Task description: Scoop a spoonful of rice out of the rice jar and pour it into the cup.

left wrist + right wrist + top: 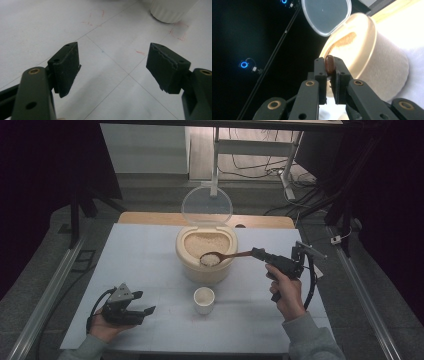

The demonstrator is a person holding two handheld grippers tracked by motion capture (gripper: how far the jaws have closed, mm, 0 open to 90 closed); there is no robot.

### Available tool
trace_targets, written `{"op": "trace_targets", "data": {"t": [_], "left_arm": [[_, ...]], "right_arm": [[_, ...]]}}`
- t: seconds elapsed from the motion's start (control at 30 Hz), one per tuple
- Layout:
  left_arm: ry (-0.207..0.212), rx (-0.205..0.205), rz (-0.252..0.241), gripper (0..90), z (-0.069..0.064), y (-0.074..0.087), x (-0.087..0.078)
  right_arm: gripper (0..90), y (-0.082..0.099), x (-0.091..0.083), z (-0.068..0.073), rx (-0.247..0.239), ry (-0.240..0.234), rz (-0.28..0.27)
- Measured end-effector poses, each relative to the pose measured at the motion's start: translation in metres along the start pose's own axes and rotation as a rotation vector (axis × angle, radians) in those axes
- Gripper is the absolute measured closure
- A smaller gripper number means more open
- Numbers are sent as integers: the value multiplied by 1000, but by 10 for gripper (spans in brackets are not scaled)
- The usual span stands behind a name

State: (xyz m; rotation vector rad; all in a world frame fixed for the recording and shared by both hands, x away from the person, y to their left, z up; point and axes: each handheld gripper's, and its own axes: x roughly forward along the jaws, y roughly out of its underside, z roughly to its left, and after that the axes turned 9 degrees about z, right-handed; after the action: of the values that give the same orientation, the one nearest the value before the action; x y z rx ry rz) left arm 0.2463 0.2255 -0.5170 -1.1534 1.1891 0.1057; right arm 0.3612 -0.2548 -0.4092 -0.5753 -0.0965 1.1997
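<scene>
— Rice [210, 259] sat heaped on the wooden spoon [225, 256] at frame centre, above the open tub [205, 265]?
— Yes; the right gripper [260, 253] clamped its handle. The left gripper [145, 303] rested wide apart, lower left, near the cup [204, 300] on the surface [145, 255].

A lab or recording room: dark curtains [45, 165] ring a white table [140, 270] marked with red pen, with stands [75, 215], floor cables [260, 170] and glowing blue tracking lights [244, 64].

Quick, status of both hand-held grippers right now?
Left hand-held gripper: open, holding nothing, low over the table.
Right hand-held gripper: closed on the wooden spoon handle, spoon bowl full of rice above the rice container.
</scene>
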Motion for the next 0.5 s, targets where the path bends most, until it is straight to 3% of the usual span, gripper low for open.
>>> {"op": "trace_targets", "data": {"t": [0.5], "left_arm": [[-2, 0, 2, 259, 0, 0, 0]], "right_arm": [[835, 26, -2, -8, -17, 10, 99]]}}
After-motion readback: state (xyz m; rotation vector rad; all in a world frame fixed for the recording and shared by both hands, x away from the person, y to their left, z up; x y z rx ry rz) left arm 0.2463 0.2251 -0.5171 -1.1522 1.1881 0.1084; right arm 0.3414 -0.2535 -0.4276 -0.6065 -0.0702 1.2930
